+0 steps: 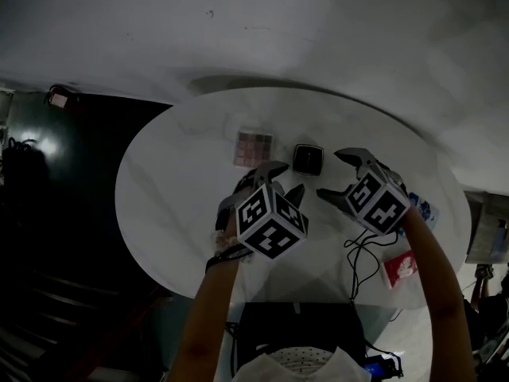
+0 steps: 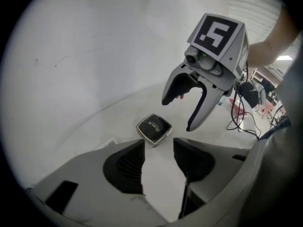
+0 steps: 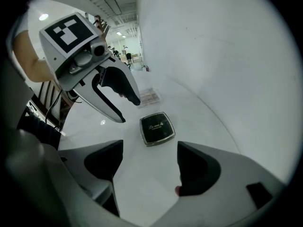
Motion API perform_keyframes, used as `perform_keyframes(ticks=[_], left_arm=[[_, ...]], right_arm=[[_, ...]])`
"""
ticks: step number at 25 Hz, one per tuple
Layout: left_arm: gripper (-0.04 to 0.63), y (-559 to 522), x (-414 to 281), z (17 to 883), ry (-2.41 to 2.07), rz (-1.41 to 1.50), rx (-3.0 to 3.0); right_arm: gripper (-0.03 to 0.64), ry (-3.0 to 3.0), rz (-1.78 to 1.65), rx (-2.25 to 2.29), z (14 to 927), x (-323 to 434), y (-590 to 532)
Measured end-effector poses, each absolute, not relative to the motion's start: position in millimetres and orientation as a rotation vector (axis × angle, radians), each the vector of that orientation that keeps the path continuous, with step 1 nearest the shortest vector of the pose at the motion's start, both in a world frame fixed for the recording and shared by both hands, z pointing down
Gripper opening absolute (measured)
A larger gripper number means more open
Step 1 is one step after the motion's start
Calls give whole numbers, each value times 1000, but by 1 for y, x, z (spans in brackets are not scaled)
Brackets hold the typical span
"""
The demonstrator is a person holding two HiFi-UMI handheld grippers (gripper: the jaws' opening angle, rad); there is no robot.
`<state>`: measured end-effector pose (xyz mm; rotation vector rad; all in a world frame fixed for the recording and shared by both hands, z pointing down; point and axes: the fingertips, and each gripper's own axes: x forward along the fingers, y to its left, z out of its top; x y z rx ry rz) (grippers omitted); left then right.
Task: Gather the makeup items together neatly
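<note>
Pink palette point(image 3: 150, 96) sits partly hidden behind gaping left gripper point(image 3: 128, 110); right gripper point(image 1: 332, 173) likewise gapes.

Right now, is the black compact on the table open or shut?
Shut. The black compact lies flat on the white table, lid down, printed top facing up; no inside shows.

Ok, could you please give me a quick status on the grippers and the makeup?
Left gripper open, empty. Right gripper open, empty. Compact and palette on table, apart. Nothing between them.
</note>
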<state>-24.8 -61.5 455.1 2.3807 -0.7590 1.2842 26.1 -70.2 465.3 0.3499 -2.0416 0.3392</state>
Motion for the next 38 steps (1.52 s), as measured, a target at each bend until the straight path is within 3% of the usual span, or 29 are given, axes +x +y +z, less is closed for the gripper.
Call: perform_keyframes(ticks=[12,20,25,38], left_arm=[[211,-29,19,423,-753,1166,2473],[115,-1,62,406,-688,1111,2582],[63,20,94,397,-579,1071,2647],[48,81,189,399,-253,1110,2729]], right_arm=[[244,-2120,477,693,431,60,-21],[175,-2077,568,1038,413,108,14],[173,-2006,655,1230,409,146,43],[173,-1757,857,1623,414,253,130]])
